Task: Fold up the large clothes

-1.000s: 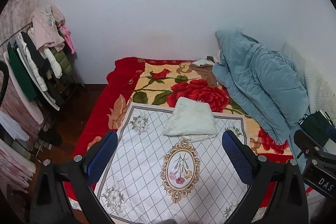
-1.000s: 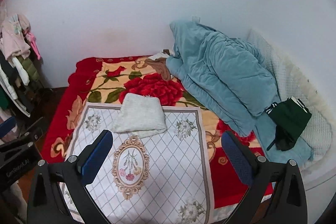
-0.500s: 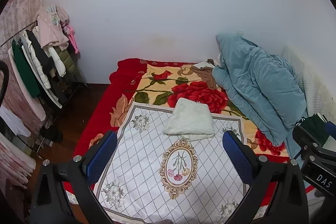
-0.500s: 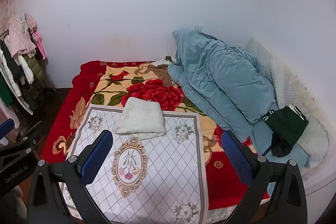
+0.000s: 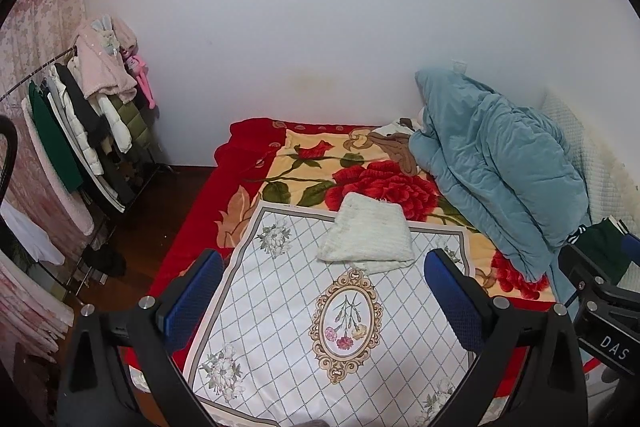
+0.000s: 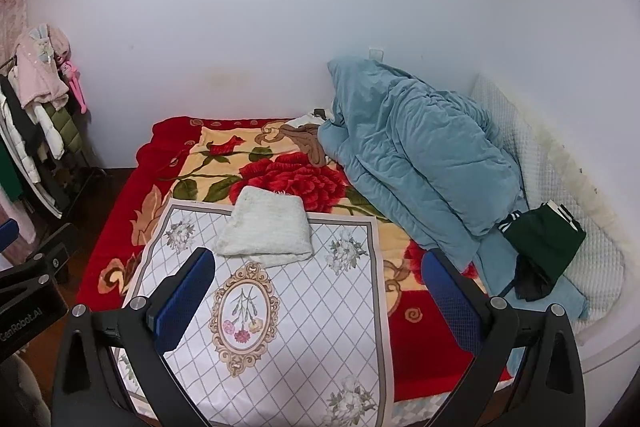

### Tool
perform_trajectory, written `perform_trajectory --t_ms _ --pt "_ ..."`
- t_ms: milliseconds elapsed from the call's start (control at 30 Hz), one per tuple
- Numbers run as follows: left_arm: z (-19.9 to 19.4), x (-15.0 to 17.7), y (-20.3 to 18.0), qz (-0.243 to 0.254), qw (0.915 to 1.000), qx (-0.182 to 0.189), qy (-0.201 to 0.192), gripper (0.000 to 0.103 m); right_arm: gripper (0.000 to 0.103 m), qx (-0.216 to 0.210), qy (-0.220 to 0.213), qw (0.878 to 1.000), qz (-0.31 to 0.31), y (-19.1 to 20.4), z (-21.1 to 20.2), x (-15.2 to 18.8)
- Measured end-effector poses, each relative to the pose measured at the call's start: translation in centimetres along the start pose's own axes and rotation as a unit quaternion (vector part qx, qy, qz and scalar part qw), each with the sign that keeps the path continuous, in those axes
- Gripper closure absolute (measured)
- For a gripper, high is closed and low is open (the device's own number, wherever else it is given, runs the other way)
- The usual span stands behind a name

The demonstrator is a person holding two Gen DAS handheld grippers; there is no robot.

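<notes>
A folded white knitted garment (image 5: 368,231) (image 6: 267,230) lies at the far end of a white diamond-patterned floral cloth (image 5: 304,323) (image 6: 280,327) spread on the bed. My left gripper (image 5: 322,291) hangs open well above and short of it, blue pads wide apart and empty. My right gripper (image 6: 318,289) is open too, at the same height, empty. A dark green garment (image 6: 546,241) (image 5: 600,247) lies crumpled at the bed's right side.
A red rose blanket (image 6: 288,175) covers the bed. A bunched teal duvet (image 5: 496,163) (image 6: 416,155) fills the far right, against a white quilted pad (image 6: 532,163). A clothes rack (image 5: 76,123) with hanging coats stands left, over dark wooden floor (image 5: 160,219). The right gripper's body (image 5: 600,311) shows at the left view's edge.
Both grippers have drawn back and up from the bed, so the folded garment and cloth look smaller and farther. Both stayed open.
</notes>
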State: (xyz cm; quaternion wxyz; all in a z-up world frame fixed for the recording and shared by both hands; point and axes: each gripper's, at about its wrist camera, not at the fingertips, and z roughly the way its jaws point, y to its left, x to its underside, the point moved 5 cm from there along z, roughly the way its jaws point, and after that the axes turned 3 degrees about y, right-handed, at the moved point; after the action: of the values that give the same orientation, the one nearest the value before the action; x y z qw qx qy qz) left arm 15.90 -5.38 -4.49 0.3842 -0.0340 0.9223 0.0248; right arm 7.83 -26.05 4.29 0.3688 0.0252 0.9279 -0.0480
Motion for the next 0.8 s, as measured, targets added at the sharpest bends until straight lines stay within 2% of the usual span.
perform_trajectory --t_ms 800 --pt "-0.75 -0.47 -0.28 -0.002 1.0000 0.000 -0.001 0.000 0.000 -0.011 -0.003 1.000 0.001 -0.29 0.15 0.07"
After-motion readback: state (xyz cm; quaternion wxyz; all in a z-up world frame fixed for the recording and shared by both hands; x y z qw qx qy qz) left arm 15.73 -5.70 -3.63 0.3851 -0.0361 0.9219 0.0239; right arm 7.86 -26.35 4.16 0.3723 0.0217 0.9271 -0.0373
